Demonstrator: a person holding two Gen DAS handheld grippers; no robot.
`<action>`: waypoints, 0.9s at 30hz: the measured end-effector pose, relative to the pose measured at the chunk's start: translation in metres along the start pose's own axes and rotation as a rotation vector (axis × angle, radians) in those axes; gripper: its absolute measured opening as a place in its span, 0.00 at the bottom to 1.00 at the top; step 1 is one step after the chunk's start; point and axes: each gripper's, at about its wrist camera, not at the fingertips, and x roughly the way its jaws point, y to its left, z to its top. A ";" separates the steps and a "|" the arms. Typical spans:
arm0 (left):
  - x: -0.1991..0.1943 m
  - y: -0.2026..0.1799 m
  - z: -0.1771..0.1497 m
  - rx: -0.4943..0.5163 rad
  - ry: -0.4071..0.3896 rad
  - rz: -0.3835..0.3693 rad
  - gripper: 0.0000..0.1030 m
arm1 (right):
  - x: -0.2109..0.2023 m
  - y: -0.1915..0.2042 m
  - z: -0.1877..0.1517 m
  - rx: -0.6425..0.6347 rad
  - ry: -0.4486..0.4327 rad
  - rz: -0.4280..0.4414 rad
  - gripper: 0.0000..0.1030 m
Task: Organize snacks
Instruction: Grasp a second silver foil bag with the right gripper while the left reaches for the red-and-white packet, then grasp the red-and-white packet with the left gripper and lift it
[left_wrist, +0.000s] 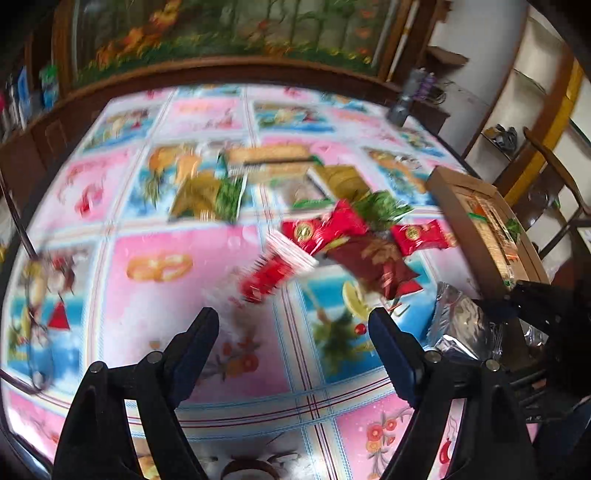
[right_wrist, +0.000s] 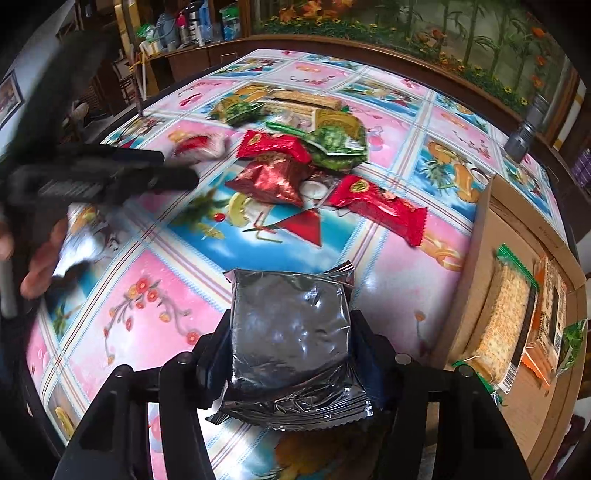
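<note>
Motion blur smears the snack pile (left_wrist: 332, 229), hiding its labels.

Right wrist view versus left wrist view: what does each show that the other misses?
Only the right wrist view: the right gripper clamped on a silver packet, and crackers inside the cardboard box.
Only the left wrist view: the left gripper, open and empty.
Both: the snack pile with red wrappers on the floral tablecloth.

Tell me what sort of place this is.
Most likely a home dining room: a table under a fruit-print plastic tablecloth, a large framed landscape painting on the wall behind it, and a wooden sideboard cluttered with bottles.
</note>
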 end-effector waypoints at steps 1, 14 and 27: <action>-0.002 0.001 0.000 0.003 -0.010 0.013 0.80 | 0.000 0.000 0.000 0.000 0.001 -0.001 0.62; 0.036 -0.014 0.015 0.068 0.038 0.144 0.81 | 0.000 0.007 0.000 -0.012 -0.013 -0.040 0.61; 0.037 -0.021 0.014 0.067 0.008 0.152 0.35 | -0.008 0.002 0.002 0.022 -0.054 -0.021 0.61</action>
